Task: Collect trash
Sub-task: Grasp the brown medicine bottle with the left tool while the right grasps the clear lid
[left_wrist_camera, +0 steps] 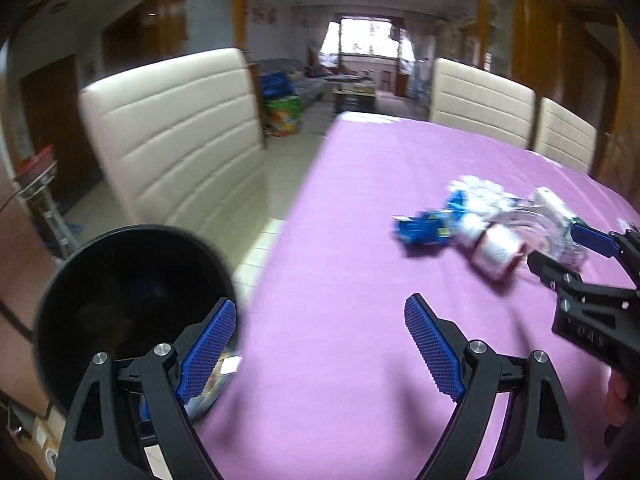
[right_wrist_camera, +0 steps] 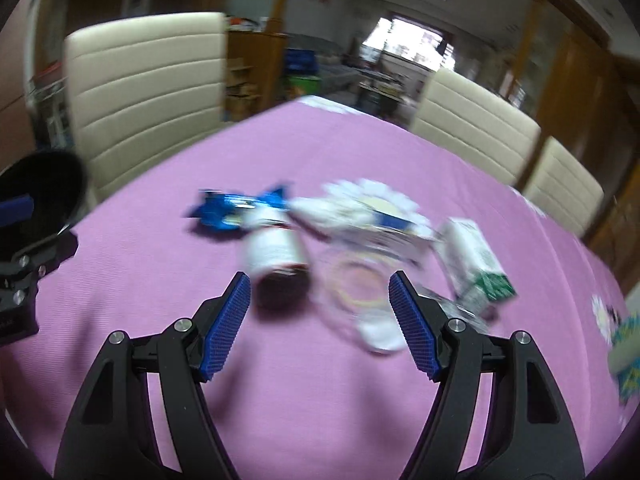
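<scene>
Both fingers stood wide apart, gripping nothing: our left gripper (left_wrist_camera: 320,344) hung over the purple worktop (left_wrist_camera: 340,240) beside the black bin (left_wrist_camera: 120,300), our right gripper (right_wrist_camera: 320,320) just short of the blurred trash pile (right_wrist_camera: 340,232), a clear plastic cup (right_wrist_camera: 356,292) lying between its fingertips.

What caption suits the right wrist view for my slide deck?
Open right gripper approaches blurred trash on the purple tablecloth: clear plastic cup, small bottle, blue wrapper.

Trash pile (right_wrist_camera: 344,240): motion-blurred, labels unreadable.
Black bin (left_wrist_camera: 132,312): contents too dark, lower rim hidden by finger.
</scene>
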